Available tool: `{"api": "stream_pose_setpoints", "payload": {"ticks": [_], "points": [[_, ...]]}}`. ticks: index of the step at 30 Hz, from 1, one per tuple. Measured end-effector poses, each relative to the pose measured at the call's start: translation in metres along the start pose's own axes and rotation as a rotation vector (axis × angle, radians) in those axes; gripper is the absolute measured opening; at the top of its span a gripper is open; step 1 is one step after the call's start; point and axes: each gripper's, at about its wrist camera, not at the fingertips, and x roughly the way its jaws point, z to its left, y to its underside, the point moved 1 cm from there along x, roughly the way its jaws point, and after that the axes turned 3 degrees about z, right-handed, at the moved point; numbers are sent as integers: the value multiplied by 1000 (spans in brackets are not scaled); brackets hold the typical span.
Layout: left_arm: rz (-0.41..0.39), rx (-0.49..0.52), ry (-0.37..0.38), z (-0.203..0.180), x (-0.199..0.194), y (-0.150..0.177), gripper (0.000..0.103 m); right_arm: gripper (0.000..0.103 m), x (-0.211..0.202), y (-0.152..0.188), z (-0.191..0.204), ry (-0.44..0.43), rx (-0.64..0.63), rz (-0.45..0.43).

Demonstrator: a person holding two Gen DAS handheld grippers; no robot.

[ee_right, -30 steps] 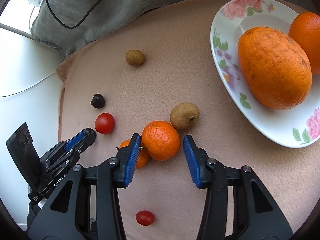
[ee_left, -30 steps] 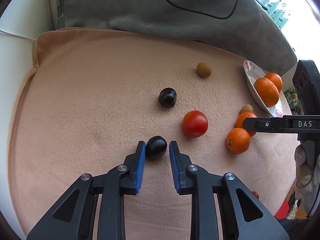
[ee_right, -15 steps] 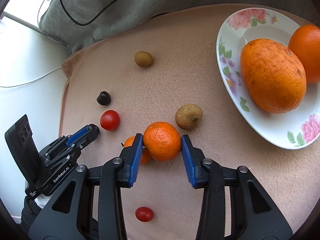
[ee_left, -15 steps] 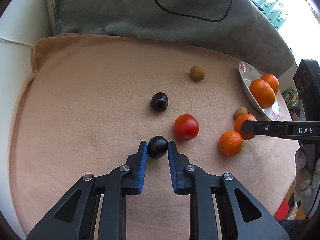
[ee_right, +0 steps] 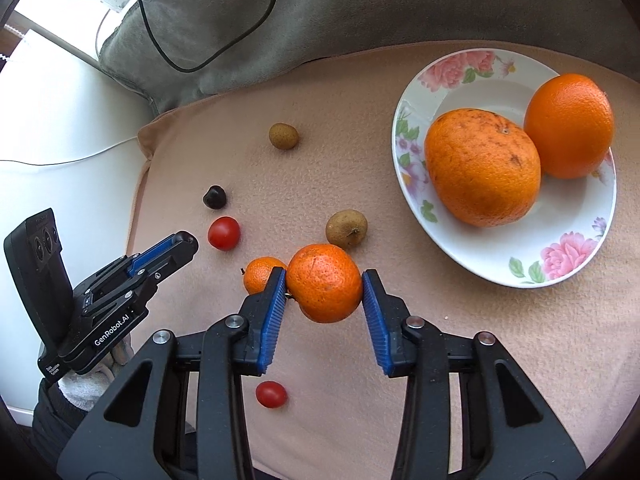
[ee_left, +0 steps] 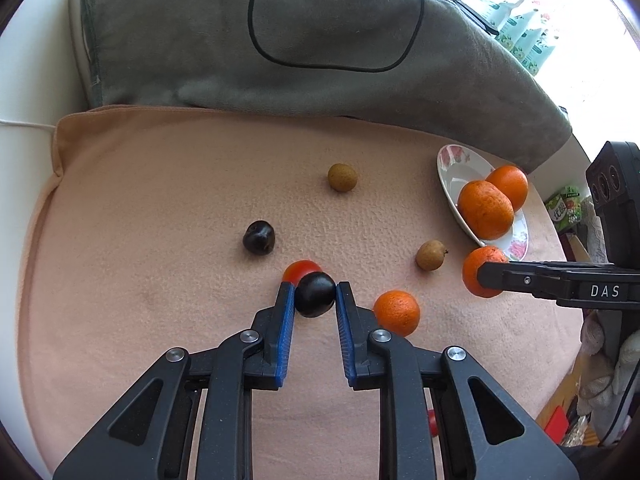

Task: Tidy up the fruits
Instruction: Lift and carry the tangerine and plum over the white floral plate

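My left gripper (ee_left: 315,296) is shut on a dark plum (ee_left: 315,299) and holds it above the peach cloth (ee_left: 160,200). Behind it are a red tomato (ee_left: 301,270) and a second dark plum (ee_left: 259,237). My right gripper (ee_right: 324,280) is shut on a mandarin (ee_right: 324,282), lifted off the cloth; it also shows in the left wrist view (ee_left: 480,268). A smaller mandarin (ee_right: 260,274) lies left of it. A flowered plate (ee_right: 480,256) at the right holds two big oranges (ee_right: 482,166).
Two brown longans (ee_right: 346,229) (ee_right: 283,135) lie on the cloth. A small cherry tomato (ee_right: 271,394) sits near the front. A grey cushion (ee_left: 280,40) with a black cable lies behind. The cloth's left edge drops to a white surface.
Both grippers closed on their fruit and lifted: the left took the dark plum, the right took the mandarin. Both views have pulled back from the cloth.
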Motion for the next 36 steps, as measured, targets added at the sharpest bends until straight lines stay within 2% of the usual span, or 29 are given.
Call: {"api": "stream_pose_setpoints", "payload": {"ticks": [7, 19, 26, 31, 36], "points": [[-12, 28, 20, -25, -2, -11, 19, 40, -25, 4, -20, 19, 10, -27], [-26, 108, 52, -91, 22, -45, 19, 40, -57, 6, -67, 66, 35, -71], [-23, 153, 77, -125, 31, -59, 19, 40, -66, 5, -90, 111, 33, -91], [-18, 172, 83, -144, 39, -69, 19, 40, -69, 2, -100, 174, -11, -108], [-10, 187, 87, -160, 44, -77, 19, 40, -71, 1, -107, 186, -29, -114]]}}
